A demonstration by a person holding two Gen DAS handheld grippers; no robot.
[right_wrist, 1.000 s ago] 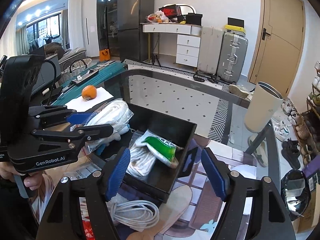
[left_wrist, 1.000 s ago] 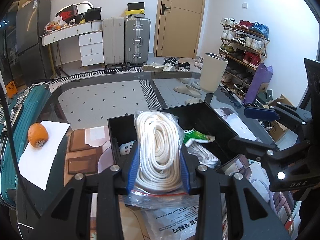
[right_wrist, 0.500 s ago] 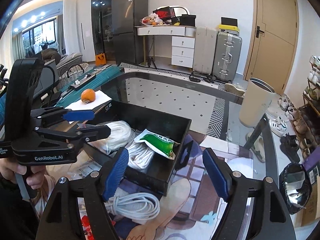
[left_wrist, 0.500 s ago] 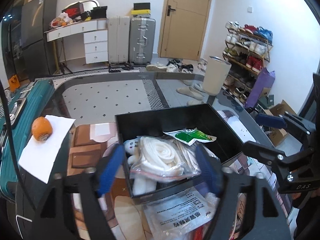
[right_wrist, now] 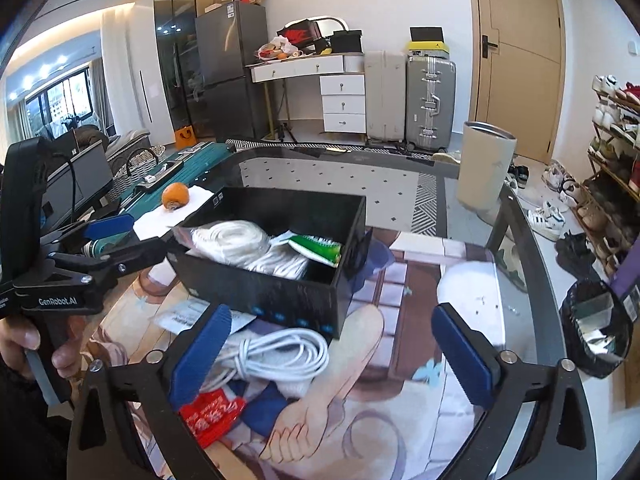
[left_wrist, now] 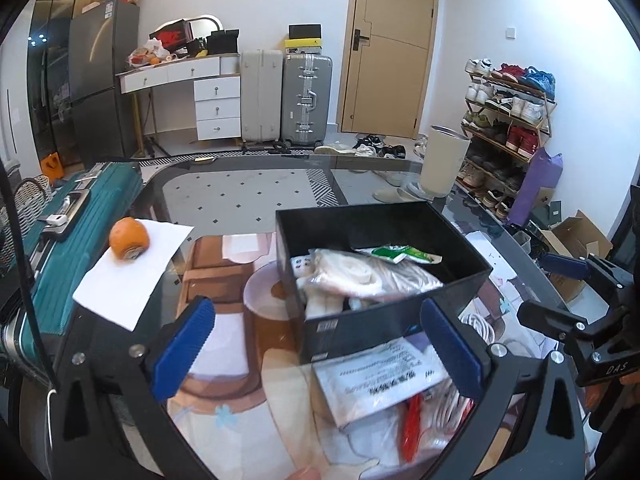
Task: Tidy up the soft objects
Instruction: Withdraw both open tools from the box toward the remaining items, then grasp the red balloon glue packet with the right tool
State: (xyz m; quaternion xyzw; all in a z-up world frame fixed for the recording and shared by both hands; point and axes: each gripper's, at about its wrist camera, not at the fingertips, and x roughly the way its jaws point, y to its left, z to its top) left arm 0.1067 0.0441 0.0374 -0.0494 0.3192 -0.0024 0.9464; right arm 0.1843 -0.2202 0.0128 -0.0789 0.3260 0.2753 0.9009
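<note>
A black box (left_wrist: pixel 394 316) (right_wrist: pixel 280 292) stands on the glass table. Inside lie a bagged white rope coil (left_wrist: pixel 360 276) (right_wrist: pixel 228 238), more white cord and a green-and-white packet (left_wrist: pixel 404 254) (right_wrist: pixel 316 246). My left gripper (left_wrist: pixel 320 344) is open and empty, just in front of the box. My right gripper (right_wrist: pixel 332 344) is open and empty, above a loose white cable coil (right_wrist: pixel 280 356) and a red packet (right_wrist: pixel 212 416) on the table. A flat clear bag with a printed label (left_wrist: pixel 380 380) lies in front of the box.
An orange (left_wrist: pixel 129 238) (right_wrist: pixel 175 196) sits on white paper (left_wrist: pixel 132 272) at the left. A teal suitcase (left_wrist: pixel 60 240) lies beyond the table's left edge. A beige bin (right_wrist: pixel 486 168) stands on the floor at the right, by the shoe rack (left_wrist: pixel 508 136).
My left gripper opened and let the bagged rope coil drop into the box, then pulled back towards me. The right gripper stayed open and drew back slightly.
</note>
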